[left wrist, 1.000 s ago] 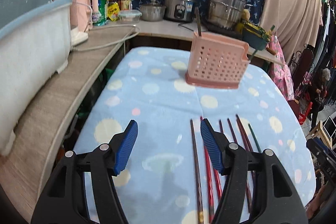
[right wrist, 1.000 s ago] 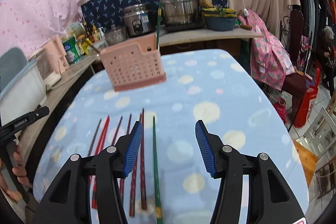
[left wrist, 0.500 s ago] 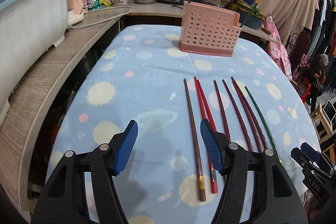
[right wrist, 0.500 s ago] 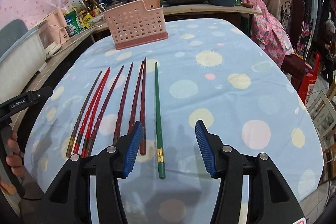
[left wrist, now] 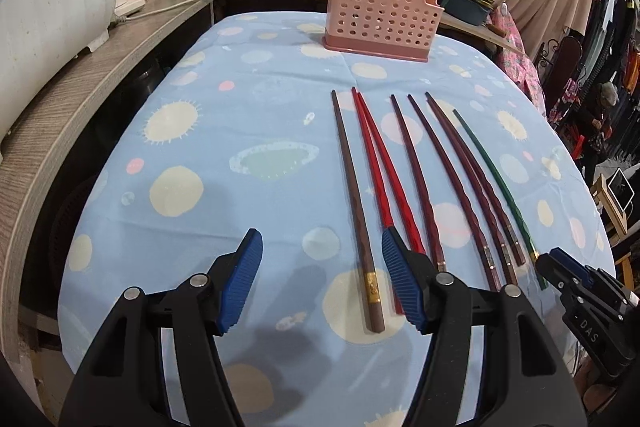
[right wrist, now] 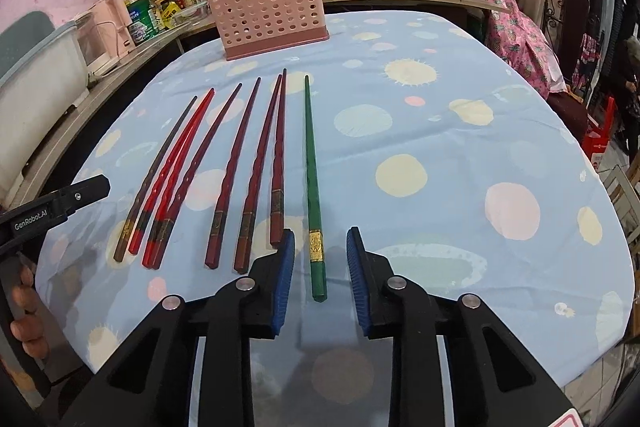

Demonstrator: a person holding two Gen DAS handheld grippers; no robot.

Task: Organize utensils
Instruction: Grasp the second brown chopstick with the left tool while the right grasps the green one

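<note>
Both grippers are spread apart: my right gripper (right wrist: 320, 279) straddles the green chopstick (right wrist: 311, 183), and my left gripper (left wrist: 322, 281) hovers beside the brown chopstick (left wrist: 356, 203). At 12 o'clock stands the pink utensil basket (right wrist: 268, 15).

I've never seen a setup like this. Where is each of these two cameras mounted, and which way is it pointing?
Left wrist: sits on the left gripper, looking along its open fingers over the brown chopstick toward the pink basket; the right gripper's tip shows at the right.
Right wrist: sits on the right gripper, open around the green chopstick; the person's left hand shows at the left.
Both share the chopsticks, the basket and the blue tablecloth.
</note>
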